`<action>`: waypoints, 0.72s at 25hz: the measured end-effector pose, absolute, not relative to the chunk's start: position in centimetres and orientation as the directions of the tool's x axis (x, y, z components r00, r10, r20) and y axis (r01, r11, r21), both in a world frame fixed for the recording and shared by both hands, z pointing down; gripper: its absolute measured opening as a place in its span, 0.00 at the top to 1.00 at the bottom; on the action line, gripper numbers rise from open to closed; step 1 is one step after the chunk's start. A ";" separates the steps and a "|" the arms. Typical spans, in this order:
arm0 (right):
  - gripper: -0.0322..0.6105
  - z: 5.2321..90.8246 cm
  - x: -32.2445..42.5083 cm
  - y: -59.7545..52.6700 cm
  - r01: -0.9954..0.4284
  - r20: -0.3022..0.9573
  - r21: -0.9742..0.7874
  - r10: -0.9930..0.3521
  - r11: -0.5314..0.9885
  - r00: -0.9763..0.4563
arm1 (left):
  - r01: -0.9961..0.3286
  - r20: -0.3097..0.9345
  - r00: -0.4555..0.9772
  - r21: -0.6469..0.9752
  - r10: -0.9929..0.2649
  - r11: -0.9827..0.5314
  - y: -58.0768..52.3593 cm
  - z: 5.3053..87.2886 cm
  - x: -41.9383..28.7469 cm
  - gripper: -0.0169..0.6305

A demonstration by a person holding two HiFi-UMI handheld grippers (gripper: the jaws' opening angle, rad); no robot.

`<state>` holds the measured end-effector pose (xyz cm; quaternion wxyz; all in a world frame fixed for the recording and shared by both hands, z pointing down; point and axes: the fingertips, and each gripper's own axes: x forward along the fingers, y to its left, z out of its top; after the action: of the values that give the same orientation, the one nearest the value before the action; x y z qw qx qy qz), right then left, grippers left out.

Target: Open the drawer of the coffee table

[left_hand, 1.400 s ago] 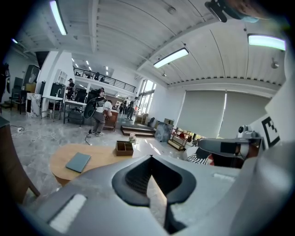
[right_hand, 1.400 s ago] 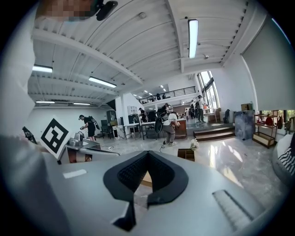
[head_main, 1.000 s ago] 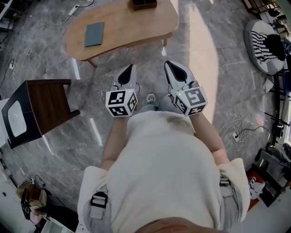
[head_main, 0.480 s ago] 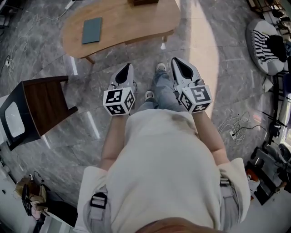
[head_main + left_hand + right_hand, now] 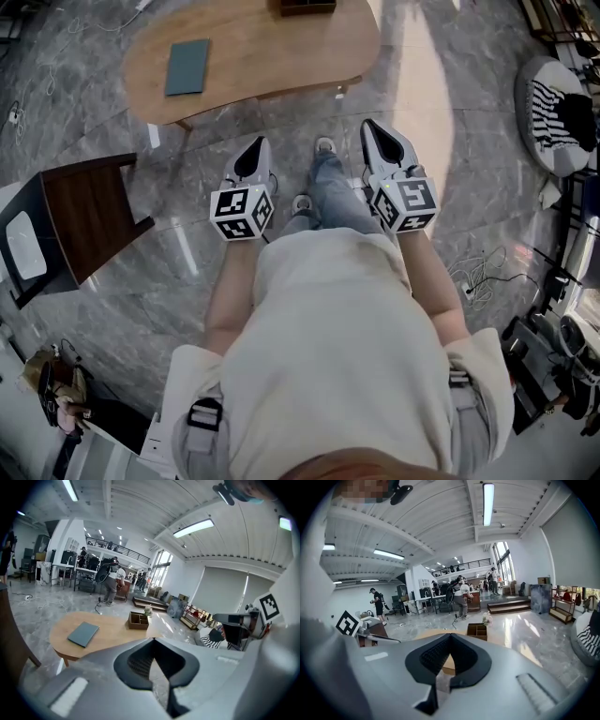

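The oval wooden coffee table (image 5: 272, 47) stands at the top of the head view, with a teal book (image 5: 187, 67) and a dark wooden box (image 5: 307, 6) on it. No drawer shows in any view. My left gripper (image 5: 263, 141) is shut and empty, pointing at the table's near edge from a short way back. My right gripper (image 5: 367, 123) is shut and empty too, beside the table's right end. In the left gripper view the table (image 5: 112, 632), the book (image 5: 83, 633) and the box (image 5: 138, 620) lie beyond the closed left gripper (image 5: 153, 640). The box (image 5: 477, 631) stands ahead of the right gripper (image 5: 450, 634).
A dark brown side table (image 5: 80, 220) stands on the marble floor to the left. A striped cushion (image 5: 562, 112) lies at the far right, with loose cables (image 5: 478, 277) on the floor below it. The person's legs and feet (image 5: 323, 173) are between the grippers.
Both grippers have moved forward toward the coffee table as the person stepped ahead with one leg. Both stay shut and empty.
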<state>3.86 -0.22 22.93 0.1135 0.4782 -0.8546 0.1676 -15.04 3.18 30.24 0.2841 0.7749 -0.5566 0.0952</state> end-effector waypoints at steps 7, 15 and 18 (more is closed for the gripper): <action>0.95 27.1 5.8 -5.2 -0.855 0.419 -0.185 -0.748 0.484 -0.514 | -0.924 0.521 0.338 0.343 -0.784 -0.170 -0.1 34.7 -14.8 0.97; 0.95 34.2 7.5 -9.6 -0.859 0.514 -0.180 -0.698 0.480 -0.498 | -0.929 0.597 0.317 0.353 -0.737 -0.114 -3.2 41.3 -14.3 0.97; 0.95 37.2 9.0 -11.7 -0.857 0.547 -0.200 -0.671 0.476 -0.500 | -0.939 0.635 0.269 0.339 -0.724 -0.052 -5.1 43.9 -14.3 0.97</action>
<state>8.98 -11.73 37.15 0.2015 0.4574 -0.8350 0.2302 -14.30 -5.13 43.94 0.3614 0.7099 -0.5859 0.1489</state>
